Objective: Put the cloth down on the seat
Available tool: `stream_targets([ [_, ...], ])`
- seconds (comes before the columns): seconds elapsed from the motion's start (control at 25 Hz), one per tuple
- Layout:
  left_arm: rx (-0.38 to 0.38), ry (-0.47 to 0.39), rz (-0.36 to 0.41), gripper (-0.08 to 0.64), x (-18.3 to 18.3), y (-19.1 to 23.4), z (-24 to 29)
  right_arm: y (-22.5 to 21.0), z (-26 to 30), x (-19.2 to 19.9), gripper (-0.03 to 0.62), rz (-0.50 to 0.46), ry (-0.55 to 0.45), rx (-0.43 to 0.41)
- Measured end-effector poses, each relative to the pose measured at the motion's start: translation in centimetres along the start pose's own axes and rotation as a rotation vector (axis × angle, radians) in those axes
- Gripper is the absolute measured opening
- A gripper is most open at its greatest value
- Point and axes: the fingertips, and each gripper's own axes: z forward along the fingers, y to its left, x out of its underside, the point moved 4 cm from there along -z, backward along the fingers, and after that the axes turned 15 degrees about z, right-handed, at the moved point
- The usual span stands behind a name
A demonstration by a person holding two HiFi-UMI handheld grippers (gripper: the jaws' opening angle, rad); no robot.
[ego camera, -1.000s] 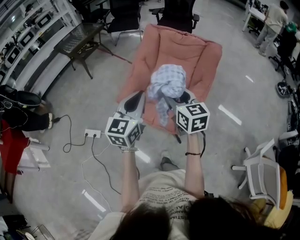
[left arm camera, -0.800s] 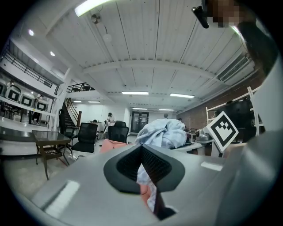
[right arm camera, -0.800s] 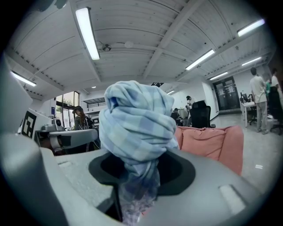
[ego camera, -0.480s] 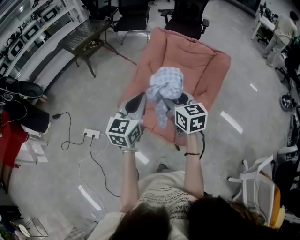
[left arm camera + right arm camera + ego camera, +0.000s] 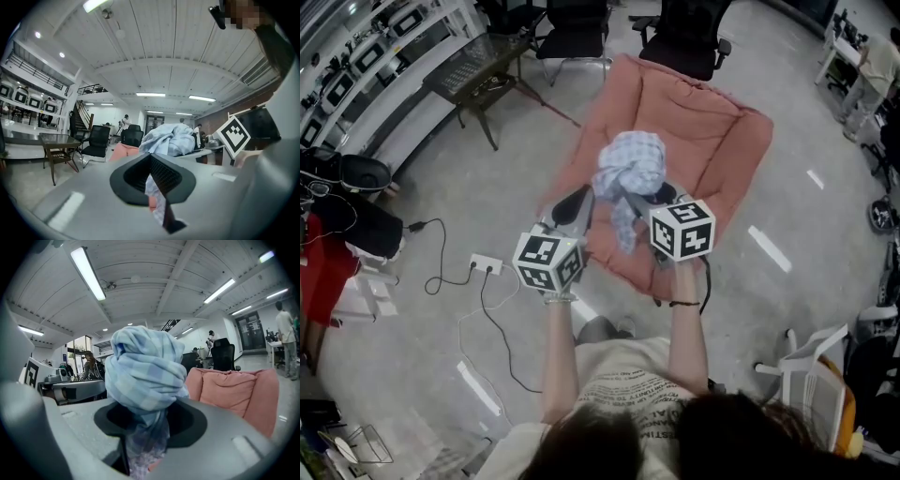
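Because the cloth (image 5: 630,169) is a soft, bunched wad with no firm edge, it is carried between both claws, each taking one side so the bundle cannot unroll or swing. The left gripper (image 5: 574,206) has its jaws together on a thin fold: in the left gripper view a narrow strip of pale checked fabric runs down between the pads, with the bulk of the wad piled beyond them. The right gripper (image 5: 662,197) is clamped on a thicker gather, its jaws kept partly apart by the fabric, which fills the gap and mushrooms out above them.

Held this way, the cloth hangs in the air over the near half of the seat (image 5: 717,127), a salmon padded chair whose back rises on the far side. It appears clear of the cushion, and a loose tail droops from the wad between the two marker cubes (image 5: 682,229) towards the seat's near edge. Both claws point away from the person, towards the chair's back, which keeps the bundle ahead of the hands and over the padding, not the bare floor (image 5: 469,187) to the left.

The task looks mid-way: the cloth is over its target but not yet lowered or let go. Setting it down probably calls for sinking both hands together. Opening one claw first could let the wad pivot and slide off the near edge.
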Motion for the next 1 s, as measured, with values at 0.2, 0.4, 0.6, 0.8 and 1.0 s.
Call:
stream_targets([
  [0.2,-0.013,0.013,-0.011,-0.003,0.6,1.3,1.0,-0.7,1.7,0.0,0.199,0.01,0.017,-0.005],
  [0.4,0.005,0.043,-0.016,-0.003,1.8,3.0,2.8,-2.0,4.1,-0.1,0.199,0.04,0.031,0.01],
  [0.6,0.025,0.044,-0.014,-0.003,2.3,6.5,5.3,-3.4,7.7,-0.8,0.199,0.061,0.034,0.038],
  [0.8,0.084,0.067,-0.023,-0.003,3.5,8.7,8.2,-4.8,10.6,-1.4,0.199,0.094,0.029,0.083],
  [1.0,0.126,0.083,-0.049,-0.003,4.7,10.9,10.7,-5.8,13.3,-1.7,0.199,0.112,0.047,0.112],
])
